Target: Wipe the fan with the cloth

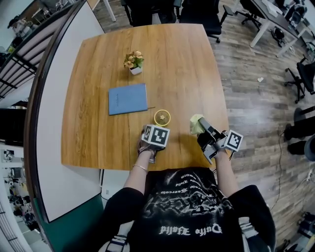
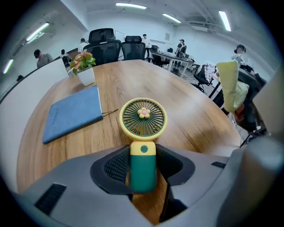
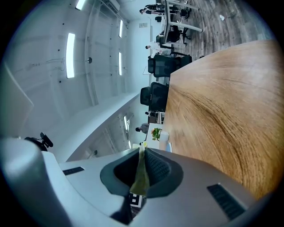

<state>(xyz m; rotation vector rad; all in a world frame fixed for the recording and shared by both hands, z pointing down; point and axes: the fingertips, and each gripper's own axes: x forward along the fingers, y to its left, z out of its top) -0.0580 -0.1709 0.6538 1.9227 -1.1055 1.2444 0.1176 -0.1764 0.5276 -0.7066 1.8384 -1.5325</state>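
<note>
A small hand fan with a round yellow head (image 2: 143, 117) and a green handle (image 2: 143, 170) sits between the jaws of my left gripper (image 2: 143, 155), which is shut on the handle. In the head view the fan (image 1: 162, 117) faces up over the wooden table (image 1: 98, 138), just beyond my left gripper (image 1: 158, 128) near the front edge. My right gripper (image 1: 202, 128) stands to its right, shut on a yellow-green cloth (image 1: 196, 123). The cloth (image 3: 141, 175) hangs as a thin fold between the right gripper's (image 3: 142, 164) pads. It also shows at the right of the left gripper view, the cloth (image 2: 231, 86) held upright.
A blue notebook (image 1: 127, 98) lies mid-table, left of the fan. A small potted plant (image 1: 134, 62) stands behind it. Office chairs (image 1: 197, 15) stand at the table's far end. The table's right edge runs close to my right gripper.
</note>
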